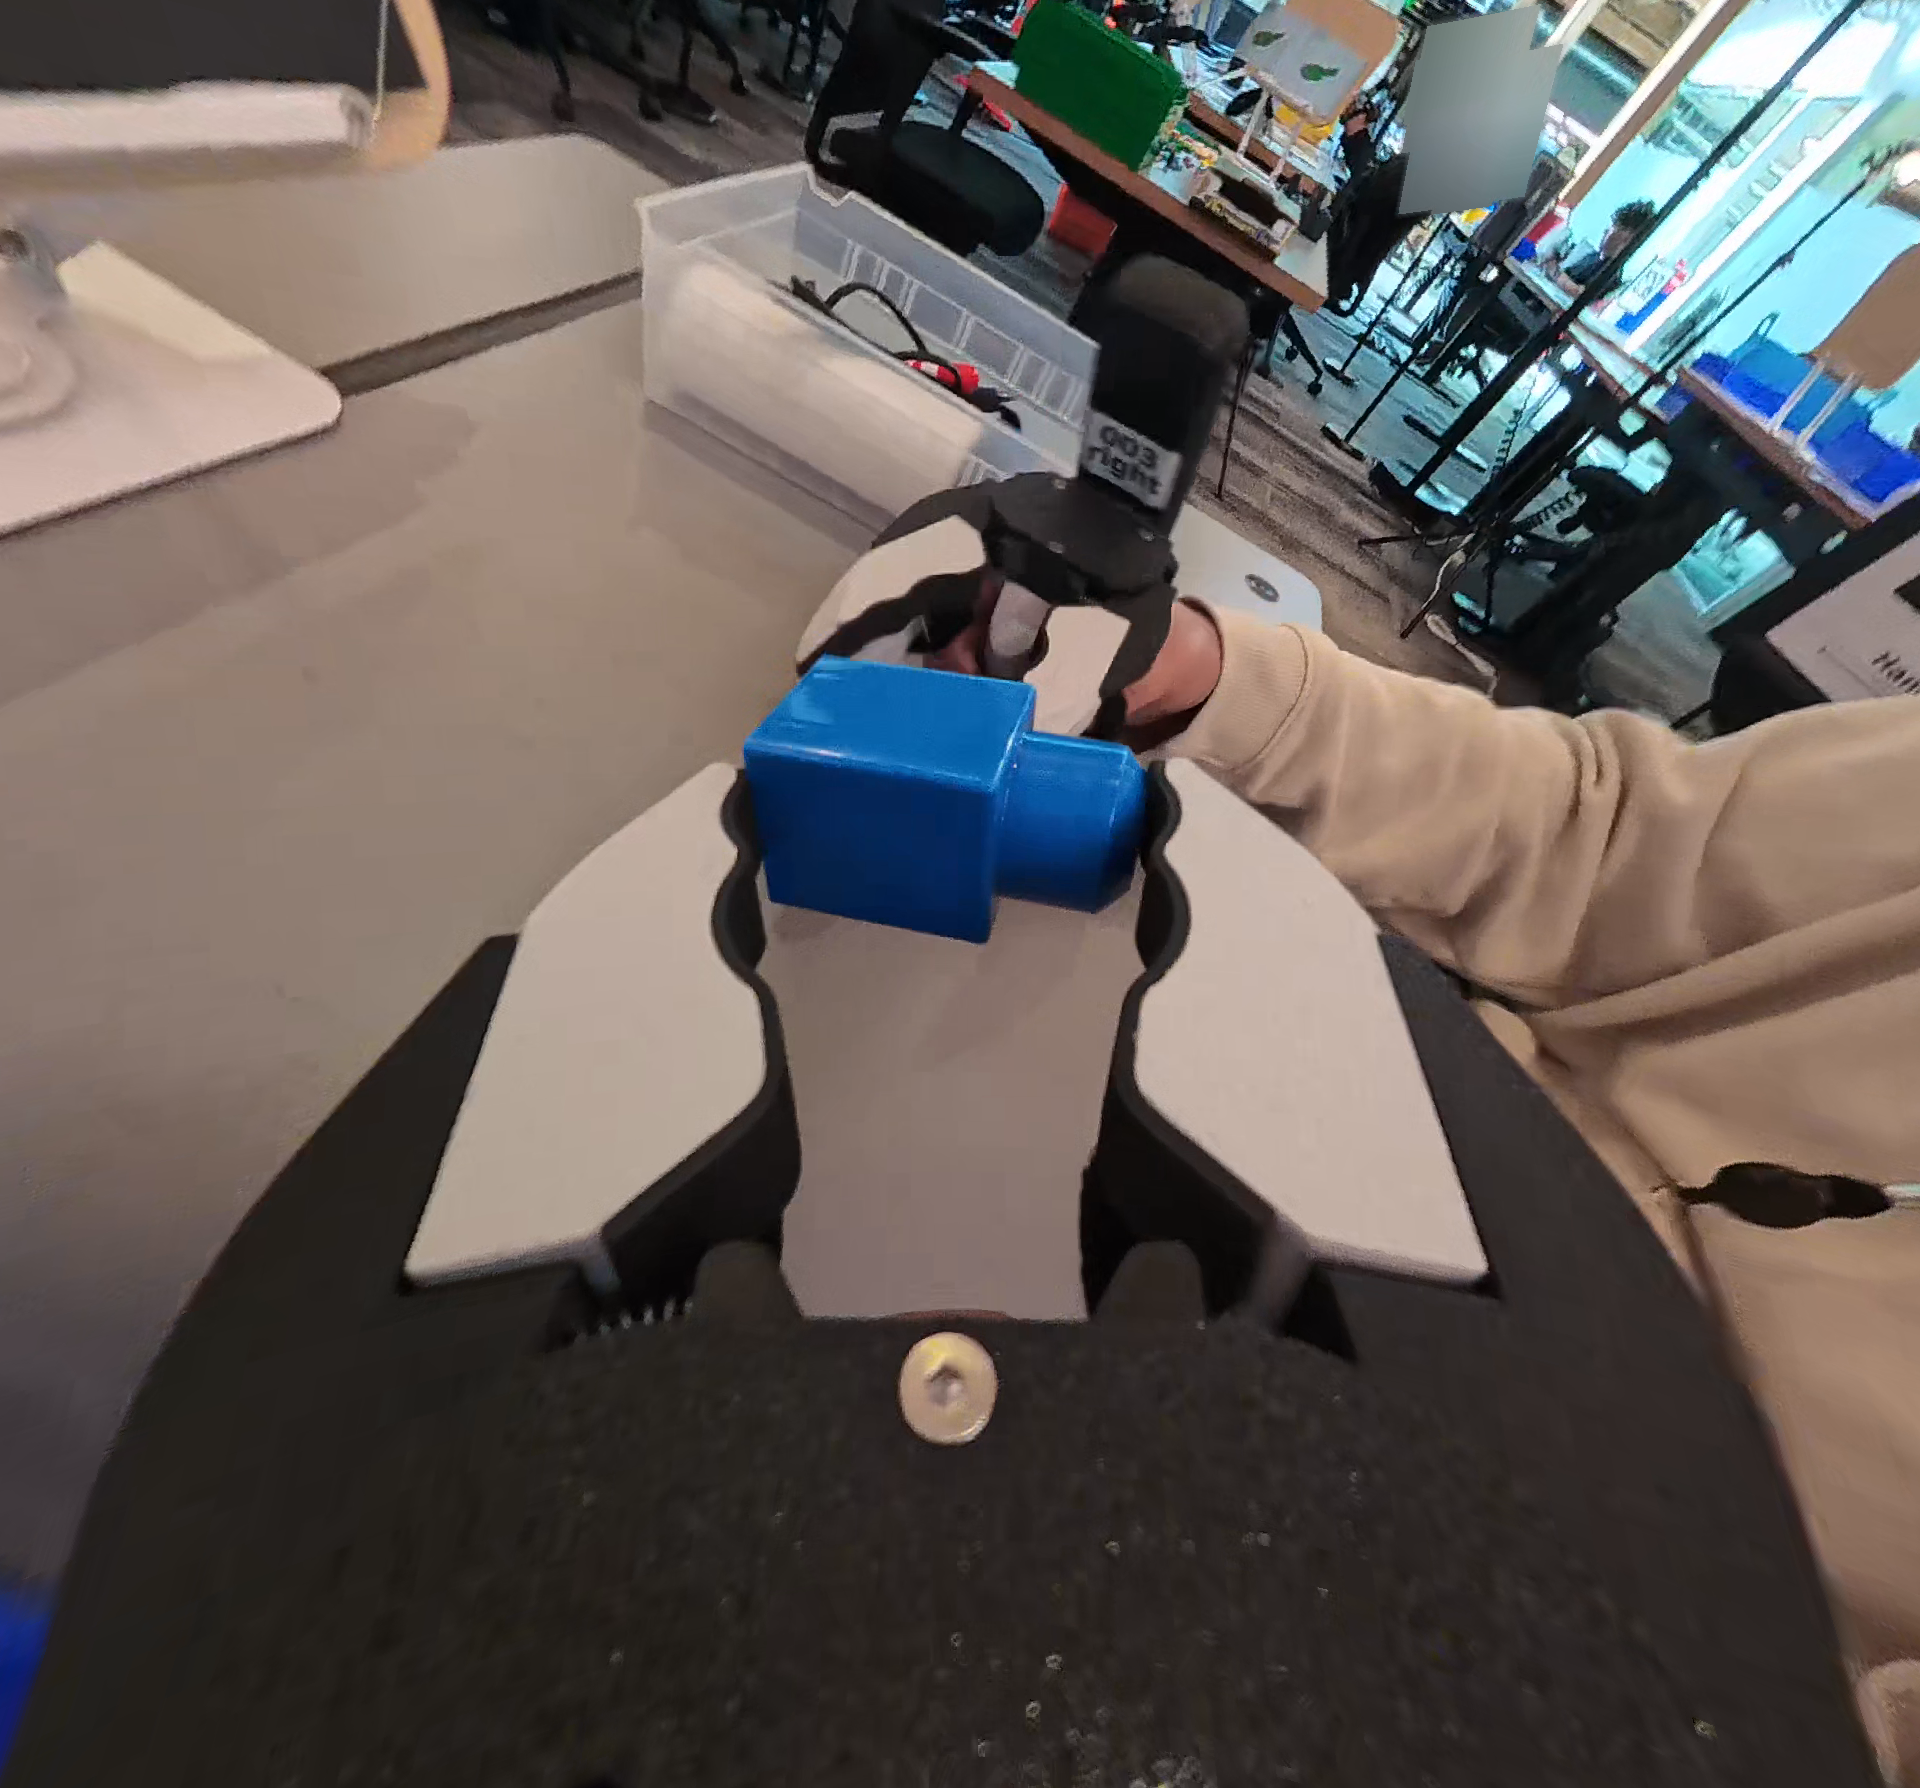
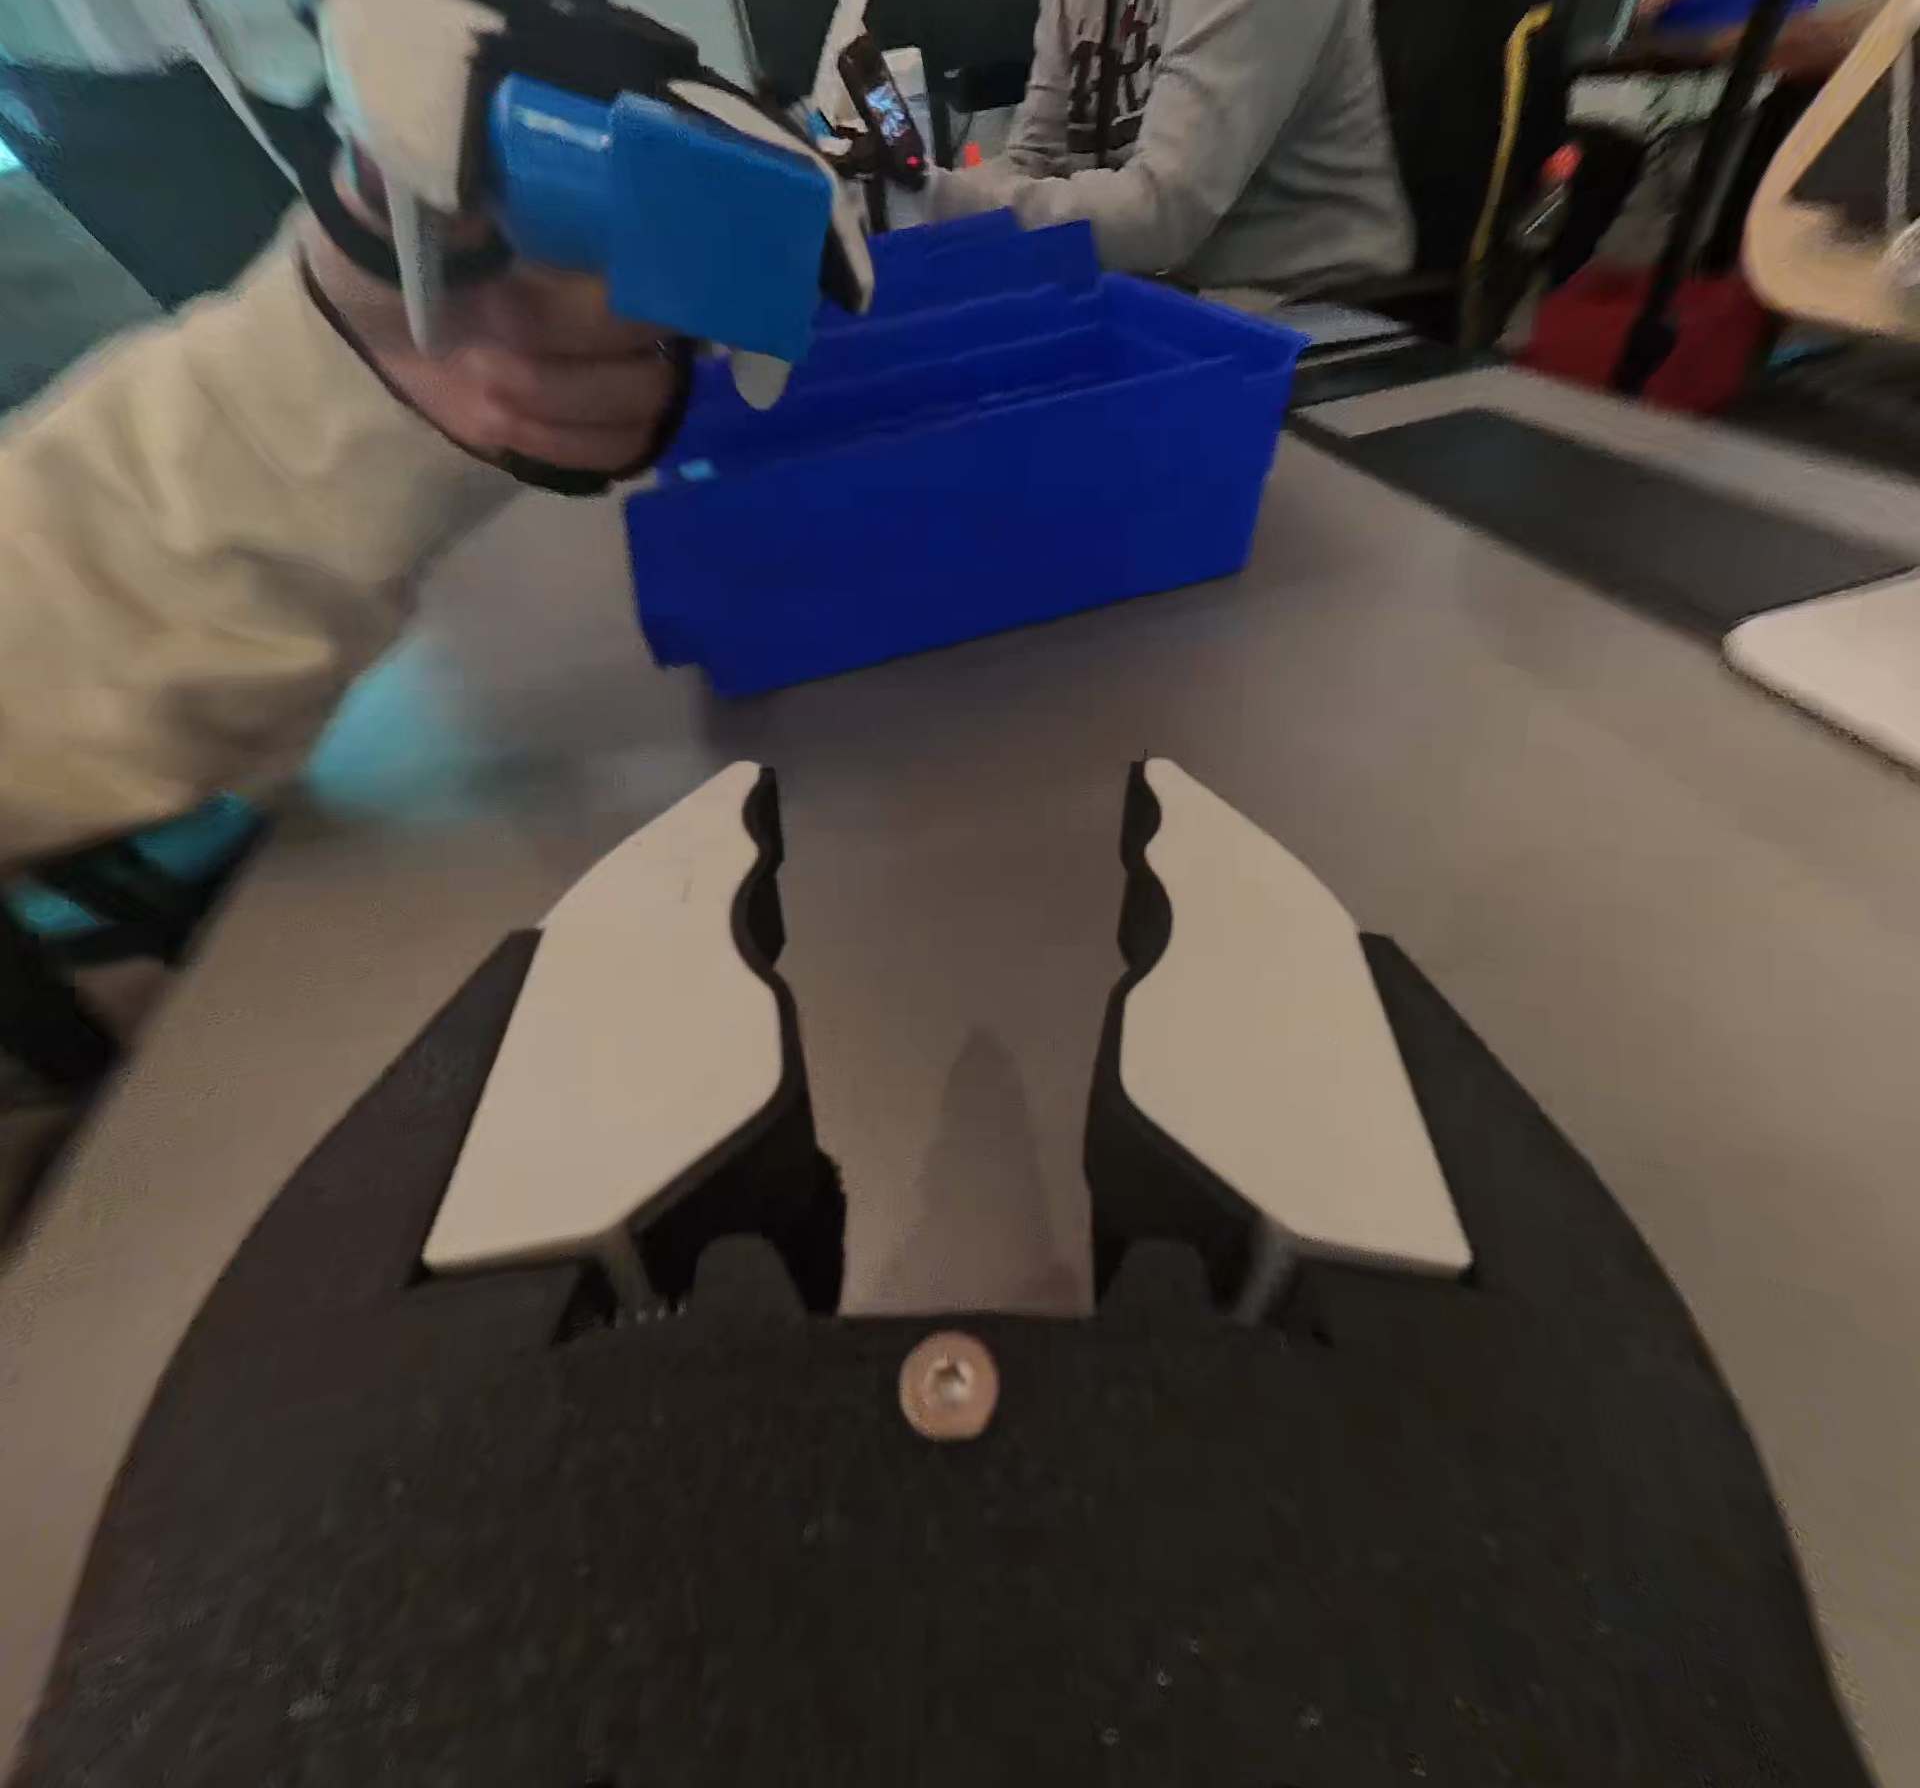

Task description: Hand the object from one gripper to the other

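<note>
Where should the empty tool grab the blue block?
Probably on the blue block's square part, coming from the far, open end. The left tool pinches it across its width, knob against one finger, so the right tool should clamp its flat top and bottom.

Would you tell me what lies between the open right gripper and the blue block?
Only bare grey table; the right gripper is apart from the blue block, seen in the right wrist view.

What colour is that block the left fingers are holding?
Blue: the block shows best in the left wrist view.
</note>
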A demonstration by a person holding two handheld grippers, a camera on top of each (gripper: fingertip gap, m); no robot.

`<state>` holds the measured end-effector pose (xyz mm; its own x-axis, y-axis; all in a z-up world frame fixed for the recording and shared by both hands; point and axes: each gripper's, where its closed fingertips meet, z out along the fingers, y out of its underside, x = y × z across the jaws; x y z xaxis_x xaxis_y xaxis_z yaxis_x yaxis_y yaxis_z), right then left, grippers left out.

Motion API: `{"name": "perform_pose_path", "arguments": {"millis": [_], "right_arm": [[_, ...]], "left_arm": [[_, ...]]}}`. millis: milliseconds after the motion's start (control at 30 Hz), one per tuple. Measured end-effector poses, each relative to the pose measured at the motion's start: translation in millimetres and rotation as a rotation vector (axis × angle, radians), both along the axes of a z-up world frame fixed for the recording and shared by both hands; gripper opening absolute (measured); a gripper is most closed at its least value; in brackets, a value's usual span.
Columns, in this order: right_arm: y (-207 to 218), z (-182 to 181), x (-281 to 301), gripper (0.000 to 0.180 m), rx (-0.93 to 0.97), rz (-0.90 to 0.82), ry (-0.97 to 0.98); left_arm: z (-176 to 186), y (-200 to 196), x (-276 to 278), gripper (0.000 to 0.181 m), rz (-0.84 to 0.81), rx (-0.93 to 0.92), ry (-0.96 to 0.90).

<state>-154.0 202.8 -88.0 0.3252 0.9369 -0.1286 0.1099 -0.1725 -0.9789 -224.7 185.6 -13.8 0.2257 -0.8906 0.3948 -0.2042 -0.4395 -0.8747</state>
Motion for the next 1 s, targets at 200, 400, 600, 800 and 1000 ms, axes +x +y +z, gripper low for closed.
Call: {"name": "perform_pose_path", "arguments": {"millis": [200, 400, 600, 800, 1000], "right_arm": [[-2, 5, -11, 0.068, 0.420, -0.082, -0.170], [-28, 30, -42, 0.070, 0.499, -0.010, -0.137], [-32, 25, -41, 0.031, 0.623, 0.004, -0.247], [-34, 29, -42, 0.030, 0.645, 0.004, -0.241], [-22, 31, -28, 0.028, 0.606, -0.042, -0.225]], "left_arm": [[-18, 5, 9, 0.070, 0.011, -0.355, -0.077], [-53, -9, 41, 0.069, -0.004, -0.571, -0.008], [-65, -18, 57, 0.070, -0.004, -0.570, 0.049], [-60, -20, 51, 0.067, -0.051, -0.565, 0.046], [-60, -3, 7, 0.068, 0.022, -0.359, 0.209]]}}
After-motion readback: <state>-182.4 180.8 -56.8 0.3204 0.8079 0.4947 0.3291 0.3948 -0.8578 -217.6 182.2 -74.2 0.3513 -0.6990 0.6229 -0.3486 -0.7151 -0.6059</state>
